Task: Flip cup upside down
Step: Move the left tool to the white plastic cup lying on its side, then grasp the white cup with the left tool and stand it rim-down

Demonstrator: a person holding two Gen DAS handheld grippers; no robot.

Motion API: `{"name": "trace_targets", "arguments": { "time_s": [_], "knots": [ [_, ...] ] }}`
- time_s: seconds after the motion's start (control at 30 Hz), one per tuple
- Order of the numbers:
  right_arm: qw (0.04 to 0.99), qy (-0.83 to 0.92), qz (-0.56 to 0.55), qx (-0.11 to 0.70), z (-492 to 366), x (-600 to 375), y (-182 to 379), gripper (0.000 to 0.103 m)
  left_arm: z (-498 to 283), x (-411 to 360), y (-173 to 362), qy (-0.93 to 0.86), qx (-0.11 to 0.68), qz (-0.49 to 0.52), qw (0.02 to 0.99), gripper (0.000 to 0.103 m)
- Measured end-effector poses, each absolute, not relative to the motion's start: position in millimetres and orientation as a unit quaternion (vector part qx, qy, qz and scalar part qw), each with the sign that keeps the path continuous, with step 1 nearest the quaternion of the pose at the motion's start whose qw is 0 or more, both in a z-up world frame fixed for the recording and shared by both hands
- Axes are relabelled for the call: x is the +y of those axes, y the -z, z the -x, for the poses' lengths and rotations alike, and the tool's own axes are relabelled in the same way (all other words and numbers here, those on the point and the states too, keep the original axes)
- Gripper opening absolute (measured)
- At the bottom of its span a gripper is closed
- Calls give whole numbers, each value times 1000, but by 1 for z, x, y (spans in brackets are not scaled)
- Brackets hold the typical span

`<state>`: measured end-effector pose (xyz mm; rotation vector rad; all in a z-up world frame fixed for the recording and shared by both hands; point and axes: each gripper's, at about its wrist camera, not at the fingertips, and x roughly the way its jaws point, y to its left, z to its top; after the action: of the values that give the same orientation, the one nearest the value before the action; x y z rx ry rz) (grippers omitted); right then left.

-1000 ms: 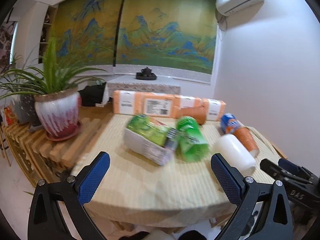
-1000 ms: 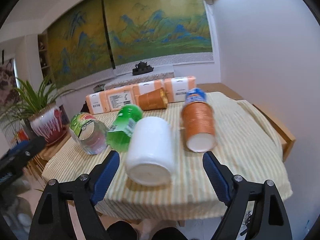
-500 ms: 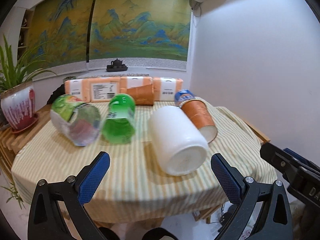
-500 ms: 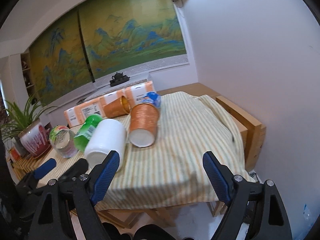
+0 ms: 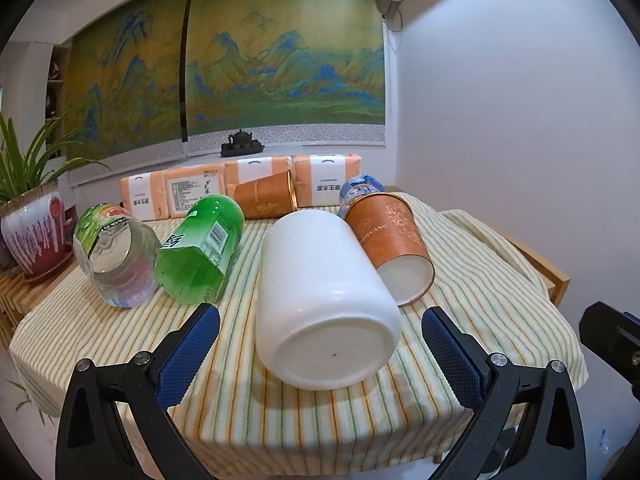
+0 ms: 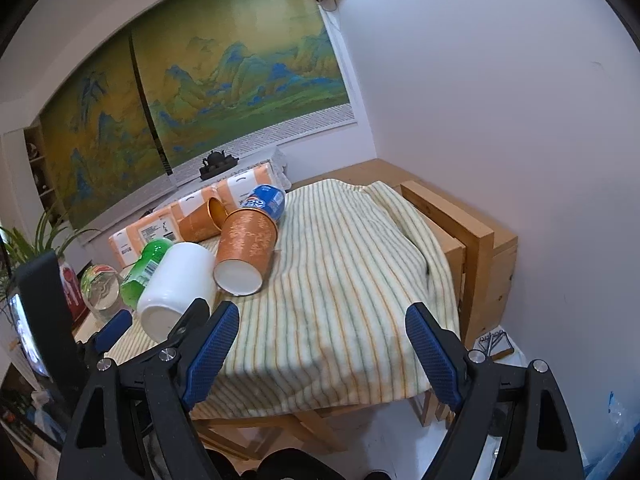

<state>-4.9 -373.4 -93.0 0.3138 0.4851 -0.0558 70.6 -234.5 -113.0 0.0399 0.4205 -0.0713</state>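
A white cup (image 5: 320,300) lies on its side on the striped tablecloth (image 5: 480,280), its flat base toward me. It also shows in the right wrist view (image 6: 176,284). My left gripper (image 5: 320,348) is open, its blue pads on either side of the cup's base, not touching. An orange paper cup (image 5: 392,240) lies on its side just right of it, also in the right wrist view (image 6: 246,252). A second orange cup (image 5: 264,196) lies behind. My right gripper (image 6: 320,344) is open and empty, off the table's near right corner.
A green bottle (image 5: 200,248) and a clear bottle (image 5: 116,260) lie left of the white cup. A blue can (image 5: 360,188) lies behind the orange cup. Orange tissue packs (image 5: 240,188) line the back. A potted plant (image 5: 32,224) stands at left. A wooden frame (image 6: 472,240) borders the table's right side.
My left gripper has swung right and closer, now framing the white cup's base. My right gripper has drawn back and to the right, away from the cups.
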Motion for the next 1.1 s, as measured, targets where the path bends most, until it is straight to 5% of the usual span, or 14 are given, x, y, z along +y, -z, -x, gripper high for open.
{"name": "trace_targets", "arguments": {
  "time_s": [0.17, 0.43, 1.1],
  "knots": [
    [958, 30, -154, 238, 8, -374, 94, 83, -72, -235, 114, 30, 200, -23, 979, 101],
    [958, 30, -155, 238, 9, -377, 95, 82, -69, -237, 115, 37, 209, -34, 977, 79],
    [958, 28, -163, 236, 1, -366, 90, 83, -48, -200, 81, 76, 187, -28, 979, 78]
  ]
}}
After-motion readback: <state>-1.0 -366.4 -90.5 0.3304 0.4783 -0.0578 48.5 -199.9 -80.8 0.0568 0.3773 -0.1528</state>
